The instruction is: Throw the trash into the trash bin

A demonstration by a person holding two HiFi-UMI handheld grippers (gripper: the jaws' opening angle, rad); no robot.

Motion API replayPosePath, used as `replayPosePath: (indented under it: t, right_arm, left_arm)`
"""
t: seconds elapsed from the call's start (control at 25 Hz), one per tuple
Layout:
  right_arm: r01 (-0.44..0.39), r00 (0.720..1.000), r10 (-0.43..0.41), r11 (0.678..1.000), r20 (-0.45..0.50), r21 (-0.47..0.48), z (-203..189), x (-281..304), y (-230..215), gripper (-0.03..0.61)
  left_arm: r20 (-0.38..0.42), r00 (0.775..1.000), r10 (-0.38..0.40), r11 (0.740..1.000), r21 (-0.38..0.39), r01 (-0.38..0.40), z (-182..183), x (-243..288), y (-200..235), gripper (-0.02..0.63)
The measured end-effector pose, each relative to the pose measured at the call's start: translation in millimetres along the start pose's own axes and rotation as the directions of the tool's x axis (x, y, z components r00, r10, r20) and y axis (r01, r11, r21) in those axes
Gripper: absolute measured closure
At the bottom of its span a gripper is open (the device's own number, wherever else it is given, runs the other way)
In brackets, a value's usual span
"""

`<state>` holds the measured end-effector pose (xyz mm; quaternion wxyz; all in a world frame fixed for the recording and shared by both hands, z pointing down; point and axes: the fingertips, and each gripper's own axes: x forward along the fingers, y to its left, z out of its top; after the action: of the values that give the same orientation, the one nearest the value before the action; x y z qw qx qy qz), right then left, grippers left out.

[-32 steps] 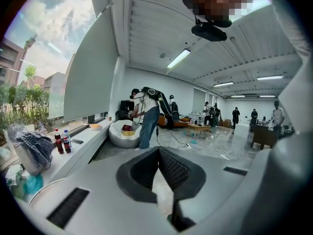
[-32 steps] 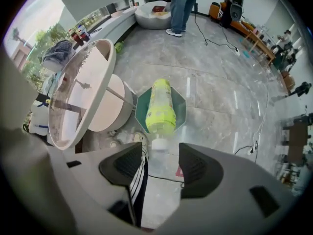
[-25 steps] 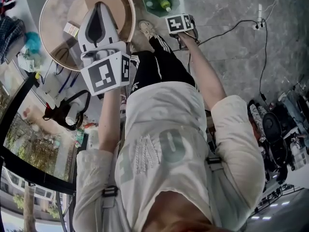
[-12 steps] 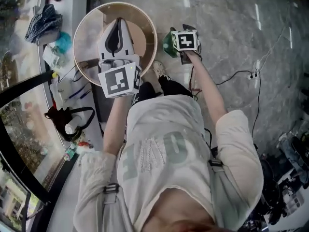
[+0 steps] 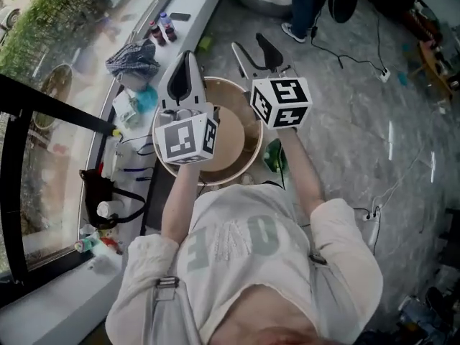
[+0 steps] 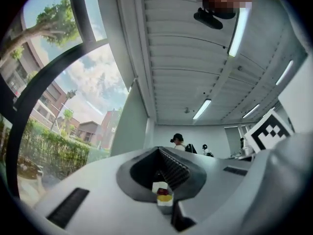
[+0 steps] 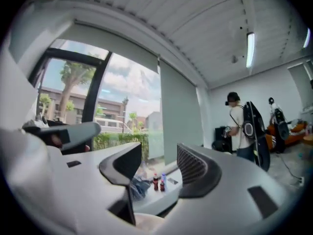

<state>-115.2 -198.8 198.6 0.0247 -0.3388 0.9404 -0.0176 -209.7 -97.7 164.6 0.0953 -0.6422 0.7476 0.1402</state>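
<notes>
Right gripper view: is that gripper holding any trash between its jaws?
No, the right gripper has its jaws apart, and only distant bottles show through the gap.

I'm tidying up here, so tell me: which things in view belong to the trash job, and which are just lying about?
Job:
left gripper, shut on a small white scrap
right gripper, open, empty
green bin

Lying about:
bottles
blue cloth
black bag
round table

Left tongs point(image 5: 187, 60) clamped; right tongs point(image 7: 159, 149) parted
</notes>
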Motion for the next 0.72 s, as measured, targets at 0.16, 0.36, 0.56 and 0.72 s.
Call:
replayPosePath:
  t: [0.16,0.36,0.56,0.72]
  right_arm:
    - [-0.105,0.977,0.104,0.994,0.187,-0.007,53,-1,72,0.439]
    - [-0.185,0.951,0.203,0.978,0.233,-0.098,67,-3,132,0.564]
    - [-0.264,0.933,0.271,0.962,0.235,-0.064,63,0,163,0.564]
    - [-0.283,0.930,0.287,0.958,0.229,-0.051,60,2,173,0.563]
  left_arm:
    - [0.109,0.991,0.073,0.996,0.039,-0.077,52,-21,35,0.601]
    - [0.149,0.980,0.135,0.987,0.066,-0.146,80,-51,67,0.601]
    - [0.168,0.971,0.172,0.981,0.060,-0.184,90,-69,84,0.601]
    - [0.158,0.972,0.174,0.979,0.079,-0.189,94,-70,87,0.601]
